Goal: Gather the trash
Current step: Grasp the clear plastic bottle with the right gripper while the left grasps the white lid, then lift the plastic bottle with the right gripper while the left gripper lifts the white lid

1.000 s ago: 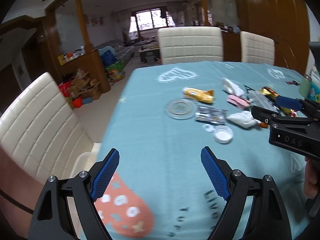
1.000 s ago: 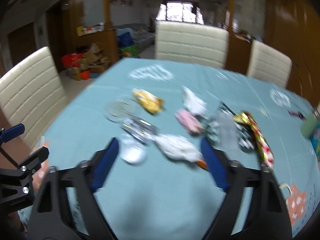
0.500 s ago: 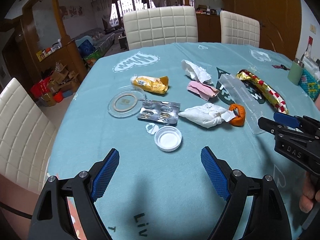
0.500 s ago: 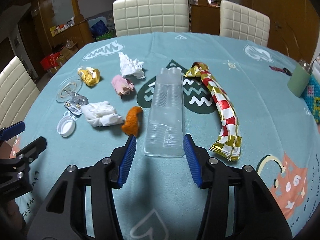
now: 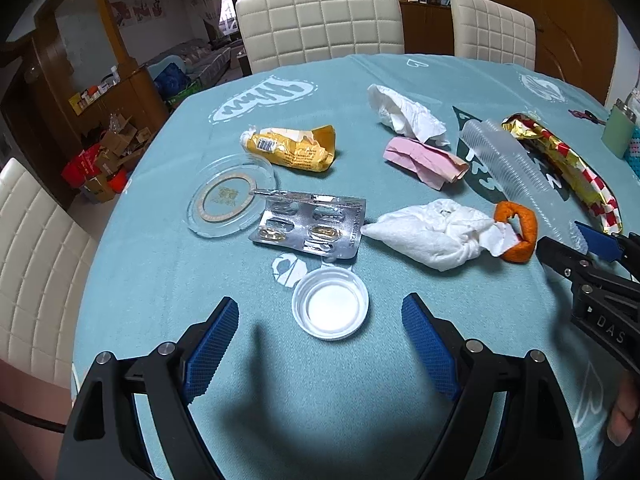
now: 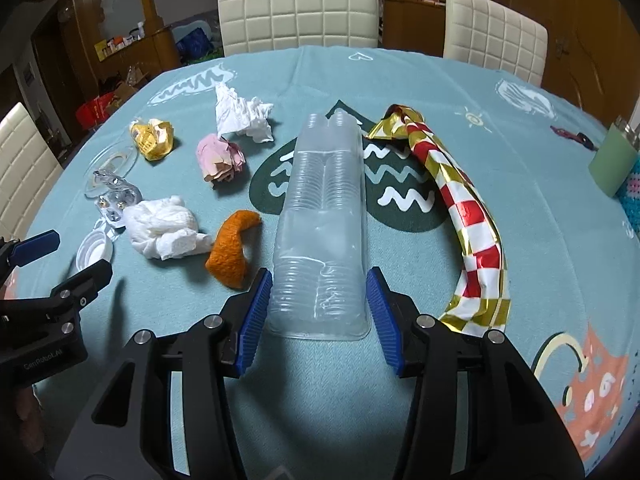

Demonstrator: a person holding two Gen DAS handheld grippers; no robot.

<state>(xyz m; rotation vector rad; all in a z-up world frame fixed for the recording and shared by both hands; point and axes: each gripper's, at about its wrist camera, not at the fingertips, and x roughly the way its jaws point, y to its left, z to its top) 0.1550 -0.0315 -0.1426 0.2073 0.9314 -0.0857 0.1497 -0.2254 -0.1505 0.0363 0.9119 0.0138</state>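
Right tongs (image 6: 318, 314) are spread, blue pads flanking the near end of the clear plastic tray (image 6: 322, 236) on either side; contact is not certain, and the tray lies flat on the teal desk (image 6: 532, 208). Left tongs (image 5: 320, 344) are spread wide and hold nothing, hovering just short of the white bottle cap (image 5: 330, 308). The rest of the trash is spread over the desk: blister pack (image 5: 312, 228) overlapping the clear round lid (image 5: 230, 200), crumpled white tissue (image 5: 432, 232) touching the orange peel (image 5: 518, 230), yellow wrapper (image 5: 294, 148), pink paper (image 5: 424, 160), second tissue (image 5: 404, 114), red-gold foil wrapper (image 6: 466, 208) right of the tray. Green cup (image 6: 612, 160) sits at the far right edge.
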